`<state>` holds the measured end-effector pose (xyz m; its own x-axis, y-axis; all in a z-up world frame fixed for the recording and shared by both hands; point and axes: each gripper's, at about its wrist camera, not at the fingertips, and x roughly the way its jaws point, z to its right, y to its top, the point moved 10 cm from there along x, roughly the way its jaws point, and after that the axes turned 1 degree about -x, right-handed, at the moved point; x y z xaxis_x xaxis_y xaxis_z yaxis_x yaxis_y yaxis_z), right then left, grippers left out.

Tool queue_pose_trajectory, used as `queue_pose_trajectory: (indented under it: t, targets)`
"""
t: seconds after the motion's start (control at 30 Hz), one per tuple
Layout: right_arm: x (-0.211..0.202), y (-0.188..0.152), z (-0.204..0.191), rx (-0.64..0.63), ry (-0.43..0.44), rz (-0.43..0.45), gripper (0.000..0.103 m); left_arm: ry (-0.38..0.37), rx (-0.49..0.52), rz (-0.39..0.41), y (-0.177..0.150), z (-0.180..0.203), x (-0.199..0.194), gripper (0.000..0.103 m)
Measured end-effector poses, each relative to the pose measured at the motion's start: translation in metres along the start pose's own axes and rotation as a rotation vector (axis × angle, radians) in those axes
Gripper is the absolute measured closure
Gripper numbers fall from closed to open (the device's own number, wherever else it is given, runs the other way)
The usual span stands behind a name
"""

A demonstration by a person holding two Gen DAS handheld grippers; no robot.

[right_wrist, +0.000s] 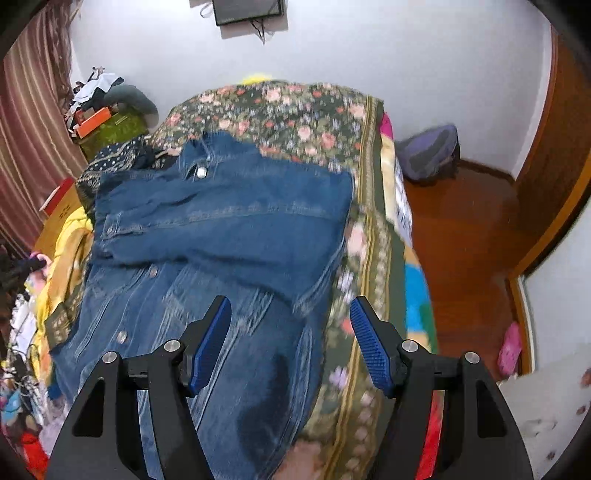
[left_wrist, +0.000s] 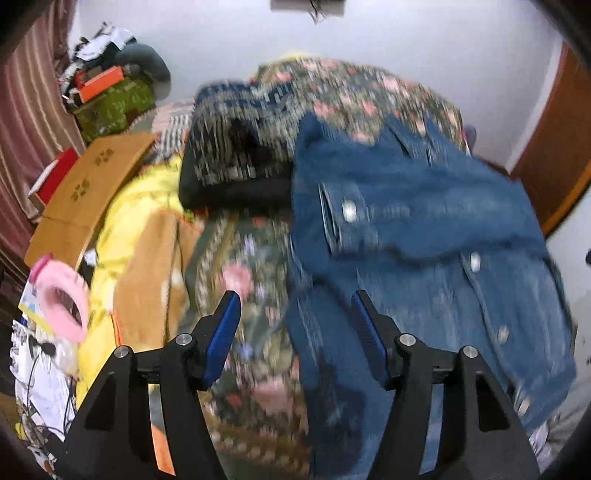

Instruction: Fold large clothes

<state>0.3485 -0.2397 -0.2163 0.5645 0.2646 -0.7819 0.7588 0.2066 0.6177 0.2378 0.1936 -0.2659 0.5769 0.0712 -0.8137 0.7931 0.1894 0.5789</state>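
**Denim jacket partly folded on a floral bed, both claws released above it**

A blue denim jacket lies on a bed covered by a dark floral bedspread. In the right wrist view it fills the centre and lower left of the frame, its upper part folded down over the body, with a metal button at the collar. In the left wrist view the jacket sits right of centre and is blurred.

The left claw is released, its blue pads spread wide, holding nothing; it hovers over the jacket's left edge and the bedspread beside it. The right claw is likewise spread and empty, hovering over the jacket's lower right edge.

No brand or label can be read. A cardboard box at the left of the left wrist view carries dark printed marks, too blurred to read. A dark screen hangs on the white wall at the top of the right wrist view.

The jacket's right edge stops short of the bed's right side, leaving a strip of bedspread, then wooden floor. To the left the bed is crowded: a dark patterned cloth touches the jacket, with yellow fabric beyond it.
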Motion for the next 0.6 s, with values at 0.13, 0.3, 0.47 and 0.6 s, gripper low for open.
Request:
queue_pose_trajectory:
  t: [0.13, 0.3, 0.47, 0.6]
  targets:
    - [0.006, -0.033, -0.004, 0.043, 0.022, -0.072, 0.04, -0.03, -0.002, -0.102, -0.051, 0.005, 0.02, 0.042]
    - [0.016, -0.068, -0.01, 0.056, 0.032, -0.146, 0.04, -0.102, -0.064, -0.245, -0.105, 0.008, 0.044, 0.042]
    - [0.03, -0.103, -0.013, 0.138, 0.079, -0.207, 0.04, -0.251, -0.189, -0.291, -0.128, 0.022, 0.05, 0.042]
    - [0.03, -0.106, -0.016, 0.173, 0.087, -0.168, 0.035, -0.367, -0.344, -0.331, -0.132, 0.027, 0.057, 0.041]
